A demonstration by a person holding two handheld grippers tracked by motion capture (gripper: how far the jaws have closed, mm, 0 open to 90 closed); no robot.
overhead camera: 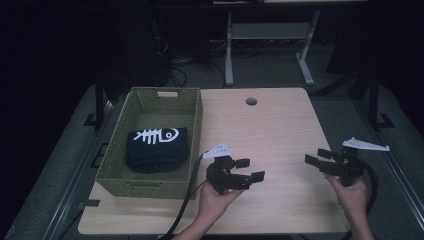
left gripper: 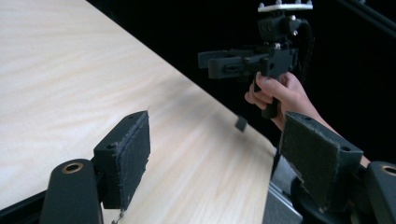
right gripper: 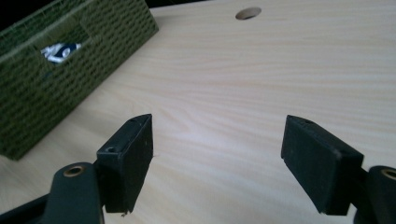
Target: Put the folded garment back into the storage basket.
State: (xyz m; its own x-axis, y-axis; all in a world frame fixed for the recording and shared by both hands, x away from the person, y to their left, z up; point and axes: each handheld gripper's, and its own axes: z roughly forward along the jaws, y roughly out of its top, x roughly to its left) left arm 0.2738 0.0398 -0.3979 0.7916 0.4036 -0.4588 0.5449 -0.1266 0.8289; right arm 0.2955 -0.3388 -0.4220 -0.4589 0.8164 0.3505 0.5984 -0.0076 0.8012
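we note the folded dark t-shirt (overhead camera: 156, 149) lying in the green woven basket (overhead camera: 150, 182) at the worktop's (overhead camera: 280, 130) left. left gripper (overhead camera: 250, 169) and right gripper (overhead camera: 316, 156) both spread, empty, over bare wood. soft, light, floppy cloth; we judge a pinch at a folded edge best.

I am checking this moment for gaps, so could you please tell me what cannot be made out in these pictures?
- Folded dark garment with a white fish-skeleton print: in the right gripper view the green woven basket wall hides it except through the handle slot.
- Right gripper: in the left gripper view its fingers merge into the dark background.
- Small dark piece at the light wooden table edge: too small to identify.
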